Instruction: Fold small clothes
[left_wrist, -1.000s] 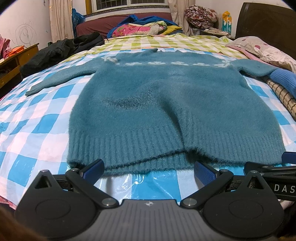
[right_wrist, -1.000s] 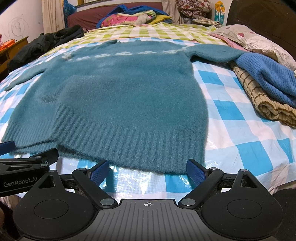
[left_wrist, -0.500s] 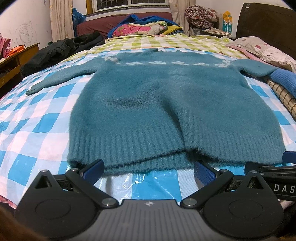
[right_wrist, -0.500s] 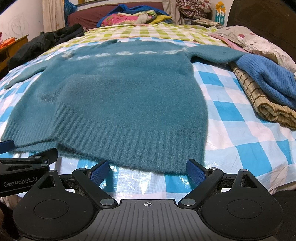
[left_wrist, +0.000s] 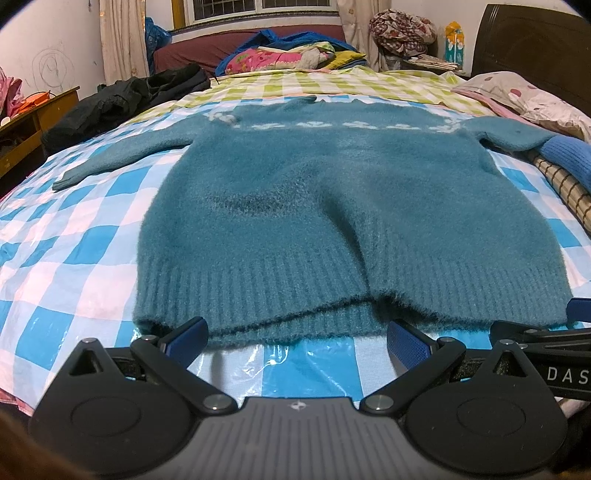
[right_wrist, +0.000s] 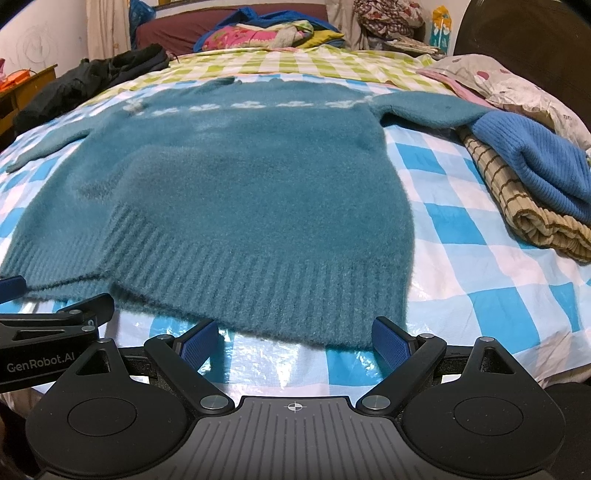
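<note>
One teal sweater (left_wrist: 343, 221) lay flat and face up on the checked plastic sheet (left_wrist: 66, 236) over the bed, spread directly ahead of both tongs with its ribbed hem (right_wrist: 236, 280) nearest them and its neckline farthest away. The left tongs (left_wrist: 295, 341) were released, jaws spread wide, with the hem just ahead of the blue pads and nothing between them; the right tongs (right_wrist: 293, 339) were likewise released and empty, set just short of the hem's right-hand corner. The main risk lay at the hem: it was not lying as one edge, since an under layer (left_wrist: 295, 325) showed below the upper one ahead of the left tongs, so a pinch there could catch only one layer and the fold would drag the body askew. A low ridge (left_wrist: 332, 206) ran up the middle of the body and could be creased in if folded over unsmoothed. The fuzzy knit looked soft and thick, and a shallow grip could slip off it. The sheet was glossy and loose, and a low pinch could gather it with the hem. The right sleeve (right_wrist: 424, 107) ended against the folded clothes beyond the right tongs and could snag or shift them when lifted. Count: one sweater to fold, two sleeves, the left sleeve (left_wrist: 122, 158) stretched out beyond the left tongs; two tongs; two folded garments stacked at the far right, one blue knit (right_wrist: 535, 158) on one striped piece (right_wrist: 517, 206); one dark jacket (left_wrist: 122, 99) far to the left; one pillow (right_wrist: 509, 81).
</note>
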